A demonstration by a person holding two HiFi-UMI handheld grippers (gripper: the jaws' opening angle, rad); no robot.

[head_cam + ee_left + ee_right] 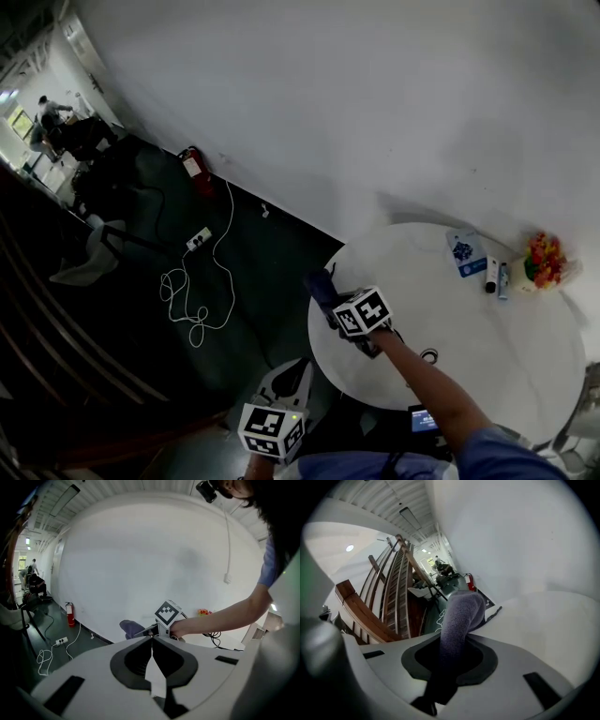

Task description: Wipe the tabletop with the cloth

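The round white table (487,347) fills the lower right of the head view. My right gripper (331,303) is at the table's left edge, shut on a purple-grey cloth (321,285) that sticks out past its jaws. In the right gripper view the cloth (458,617) runs up between the jaws and droops over the tabletop (543,625). My left gripper (292,378) hangs low beside the table, off its edge, with the jaws shut on nothing (152,640). From the left gripper view I see the right gripper's marker cube (168,612) and the cloth (131,627).
At the table's far side lie a blue packet (466,251), small bottles (493,275) and a bunch of orange flowers (544,260). A black cable (429,355) lies on the table. On the dark floor are a fire extinguisher (194,164), a power strip (199,240) and a white cord.
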